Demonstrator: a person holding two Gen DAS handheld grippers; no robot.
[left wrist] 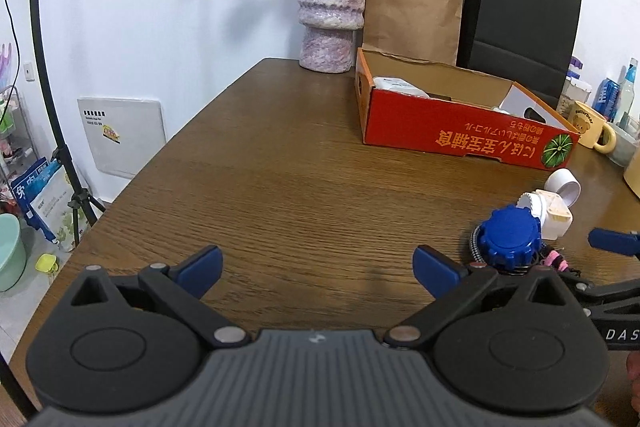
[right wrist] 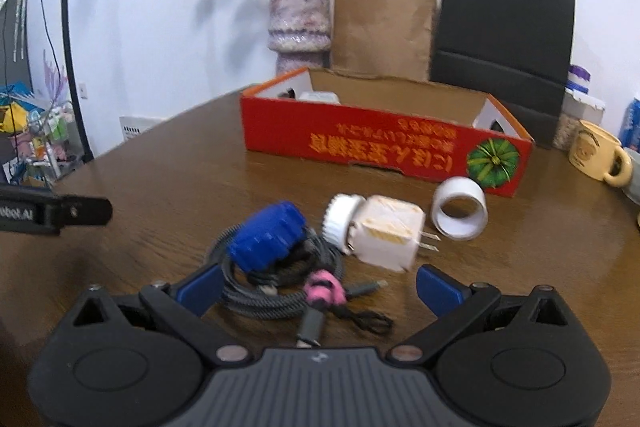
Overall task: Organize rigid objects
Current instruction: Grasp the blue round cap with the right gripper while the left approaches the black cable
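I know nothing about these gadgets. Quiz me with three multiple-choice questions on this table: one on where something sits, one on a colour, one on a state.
1. Where is the white ring?
A. inside the red box
B. on the table before the red box
C. on the mug

2. What colour is the ridged cap lying on the coiled cable?
A. blue
B. green
C. yellow

3. How is the right gripper?
A. shut on the charger
B. open
C. shut on nothing

Key: B, it lies on bare wood; A, it is plainly blue; B, its fingers stand apart, holding nothing.
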